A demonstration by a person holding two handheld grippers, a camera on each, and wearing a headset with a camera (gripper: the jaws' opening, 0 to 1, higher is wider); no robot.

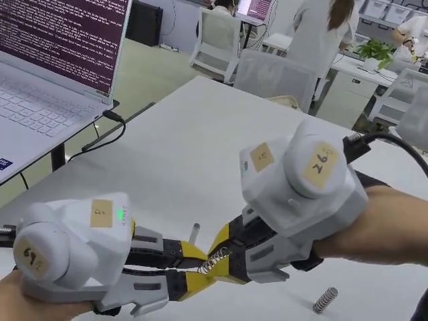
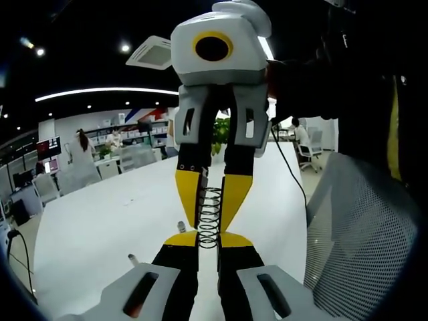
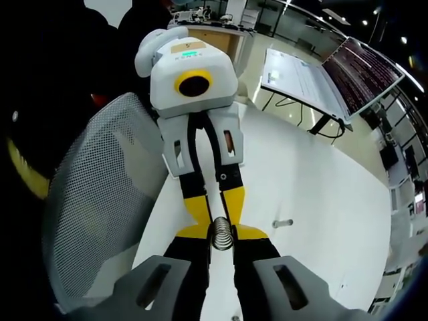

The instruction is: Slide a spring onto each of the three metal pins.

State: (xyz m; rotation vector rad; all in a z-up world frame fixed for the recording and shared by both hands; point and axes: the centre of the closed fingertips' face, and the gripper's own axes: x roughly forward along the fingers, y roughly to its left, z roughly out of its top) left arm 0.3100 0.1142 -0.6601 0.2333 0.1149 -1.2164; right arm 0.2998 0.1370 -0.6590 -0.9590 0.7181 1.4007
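You worked at a white table point(image 1: 200, 147), an open laptop point(image 1: 47, 73) at your left. Beyond it stood white office chairs point(image 1: 217, 40), desks and a potted plant point(image 1: 374, 50).

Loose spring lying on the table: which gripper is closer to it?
Right. The right gripper sits just up-left of the loose spring; the left gripper is farther left, their jaws meeting on a second spring.

This is looking like an open-plan office. A laptop point(image 1: 40, 73) is sitting open with text running on its screen. White tables point(image 1: 200, 134) and mesh chairs point(image 1: 277, 73) are standing in rows, and people point(image 1: 321, 33) are working farther back beside a potted plant point(image 1: 374, 50). Strip lights point(image 2: 107, 91) are glowing overhead.
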